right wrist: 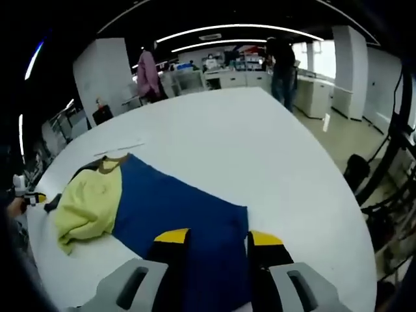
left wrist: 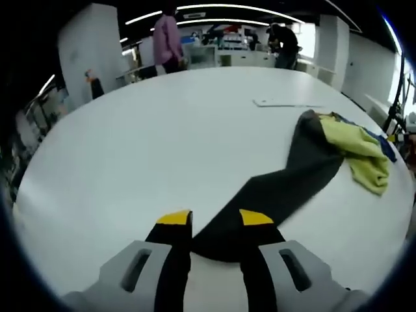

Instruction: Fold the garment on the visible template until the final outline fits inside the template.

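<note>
White desk [left wrist: 130,149]: garment [right wrist: 175,214] long axis runs between both tongs, left [left wrist: 215,219] and right [right wrist: 212,234], each clamped on its ends

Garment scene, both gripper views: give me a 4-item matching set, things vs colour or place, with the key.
Things:
1. sleeve between the left gripper's jaws
2. cloth between the right gripper's jaws
3. bunched cloth in the middle of the garment
4. flat sheet on the table

Colour or place:
A. yellow-green
B. white, lying beyond the garment
C. dark grey to black
D. blue

Pairs: 1-C, 2-D, 3-A, 4-B
</note>
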Demonstrator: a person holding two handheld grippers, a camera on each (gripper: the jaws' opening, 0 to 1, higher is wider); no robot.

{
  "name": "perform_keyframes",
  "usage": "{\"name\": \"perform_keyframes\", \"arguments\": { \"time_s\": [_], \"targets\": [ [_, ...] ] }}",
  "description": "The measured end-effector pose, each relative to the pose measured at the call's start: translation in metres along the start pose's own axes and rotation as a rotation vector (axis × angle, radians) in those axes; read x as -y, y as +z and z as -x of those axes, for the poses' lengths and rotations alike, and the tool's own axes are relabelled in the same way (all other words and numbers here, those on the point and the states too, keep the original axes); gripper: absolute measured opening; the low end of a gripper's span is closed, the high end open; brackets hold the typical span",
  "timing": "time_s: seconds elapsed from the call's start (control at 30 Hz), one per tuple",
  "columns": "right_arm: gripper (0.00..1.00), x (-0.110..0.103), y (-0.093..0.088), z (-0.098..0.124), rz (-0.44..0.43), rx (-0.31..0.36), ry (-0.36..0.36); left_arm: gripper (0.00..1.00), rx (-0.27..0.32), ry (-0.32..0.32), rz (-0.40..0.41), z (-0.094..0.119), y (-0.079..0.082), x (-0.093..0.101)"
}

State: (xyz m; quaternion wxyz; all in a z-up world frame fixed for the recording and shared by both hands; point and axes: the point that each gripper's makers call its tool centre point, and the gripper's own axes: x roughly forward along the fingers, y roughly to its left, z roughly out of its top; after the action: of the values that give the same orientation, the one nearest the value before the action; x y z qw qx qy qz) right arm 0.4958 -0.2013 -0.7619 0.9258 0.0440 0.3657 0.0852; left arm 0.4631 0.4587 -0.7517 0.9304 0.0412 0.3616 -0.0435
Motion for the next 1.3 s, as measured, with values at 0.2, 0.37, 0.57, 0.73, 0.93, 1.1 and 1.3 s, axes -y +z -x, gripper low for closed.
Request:
{"name": "perform_keyframes", "arguments": {
  "time_s": [0.2,0.37,0.57,0.73,0.93,1.1,1.3],
  "targets": [
    [0.49,-0.018,-0.007,0.006,0.049,-0.017,0.061,0.41,0.025,0.002,0.025,0.013,-0.002,0.010],
    [0.54,-0.032,-0.014,0.012,0.093,-0.030,0.115,0.46,0.020,-0.008,0.040,0.017,-0.010,0.019],
    [0.55,-0.041,-0.028,0.016,0.139,-0.062,0.149,0.45,0.007,-0.009,0.083,0.020,-0.020,0.026],
    [0.53,-0.045,-0.048,0.018,0.210,-0.103,0.163,0.44,0.010,0.027,0.139,0.022,-0.027,0.023],
    [0.49,-0.041,-0.060,0.018,0.256,-0.114,0.152,0.43,0.024,0.084,0.226,0.023,-0.033,0.016],
    [0.44,-0.041,-0.068,0.018,0.297,-0.127,0.133,0.40,0.016,0.087,0.308,0.020,-0.038,0.015],
    [0.34,-0.029,-0.073,0.015,0.351,-0.144,0.100,0.32,-0.014,0.081,0.341,0.015,-0.045,0.019]
  ]
}}
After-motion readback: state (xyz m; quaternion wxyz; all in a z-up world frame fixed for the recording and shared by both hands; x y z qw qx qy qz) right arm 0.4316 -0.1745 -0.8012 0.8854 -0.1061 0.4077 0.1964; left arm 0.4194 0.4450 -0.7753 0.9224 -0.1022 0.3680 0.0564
